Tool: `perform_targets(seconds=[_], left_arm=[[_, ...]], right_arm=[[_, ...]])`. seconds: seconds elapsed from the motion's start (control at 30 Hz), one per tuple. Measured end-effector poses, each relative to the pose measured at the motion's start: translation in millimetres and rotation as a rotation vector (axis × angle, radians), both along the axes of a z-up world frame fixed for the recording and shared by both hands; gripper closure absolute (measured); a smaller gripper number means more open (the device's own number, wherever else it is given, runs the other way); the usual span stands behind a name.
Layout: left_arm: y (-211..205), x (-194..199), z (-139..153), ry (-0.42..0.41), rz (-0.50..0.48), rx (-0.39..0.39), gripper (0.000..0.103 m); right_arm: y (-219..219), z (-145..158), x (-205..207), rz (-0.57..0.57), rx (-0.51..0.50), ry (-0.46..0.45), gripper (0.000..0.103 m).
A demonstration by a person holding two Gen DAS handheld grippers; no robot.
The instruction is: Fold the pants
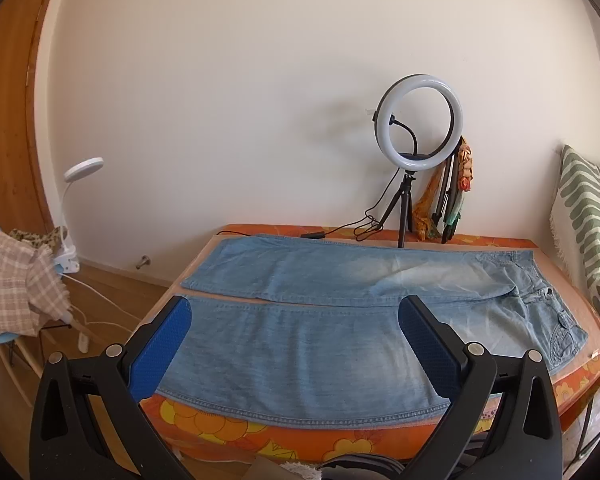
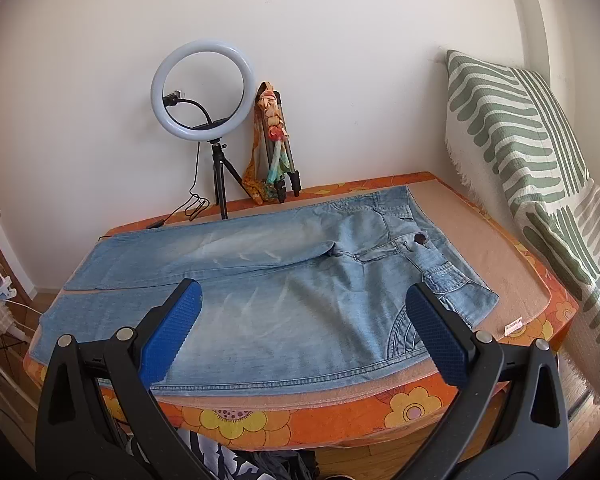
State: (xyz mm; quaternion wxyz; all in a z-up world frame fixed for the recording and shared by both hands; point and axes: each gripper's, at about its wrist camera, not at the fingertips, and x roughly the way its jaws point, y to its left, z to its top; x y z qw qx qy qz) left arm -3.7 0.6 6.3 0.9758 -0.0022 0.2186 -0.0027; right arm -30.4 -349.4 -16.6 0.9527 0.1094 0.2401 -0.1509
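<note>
Jeans: light blue faded denim pants (image 1: 340, 320) spread flat, unfolded, on the counter (image 1: 572, 276), which wears an orange flower-print cover with a pinkish mat under the denim. Both legs lie side by side, hems to the left of the tongs, waistband to the right.

Left tongs (image 1: 294, 320), black arms with blue textured pads (image 1: 162, 348), spread wide apart, nothing between them, hovering over the near leg close to the hem end; touching the cloth or not, cannot tell. Right tongs (image 2: 302, 314) likewise spread wide and holding nothing, over the near leg's thigh and hip part. The right pad (image 2: 436, 336) sits in front of the embroidered pocket (image 2: 404, 340); dark waistband button (image 2: 420, 238) is ahead of it, further right.

Beyond the tongs, at the counter's far edge by the white wall: white ring light on a black tripod (image 1: 418, 128) (cable trailing along the counter), and just right of it a folded tripod wrapped in a colourful scarf (image 2: 274, 148). Far right of the right tongs, a green-and-white striped cushion (image 2: 540, 152) leans on the wall. Left of the left tongs, off the counter: white clip lamp (image 1: 82, 168) and a beige checked cloth (image 1: 16, 284) on a blue chair.
</note>
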Motion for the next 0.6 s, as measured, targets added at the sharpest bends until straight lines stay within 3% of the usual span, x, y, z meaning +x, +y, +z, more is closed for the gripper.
perform_targets(seconds=[0.6], left_arm=[[-2.1, 0.9, 0.0, 0.003, 0.002, 0.0, 0.0]], right_arm=[[-1.0, -0.7, -0.1, -0.002, 0.008, 0.002, 0.0]])
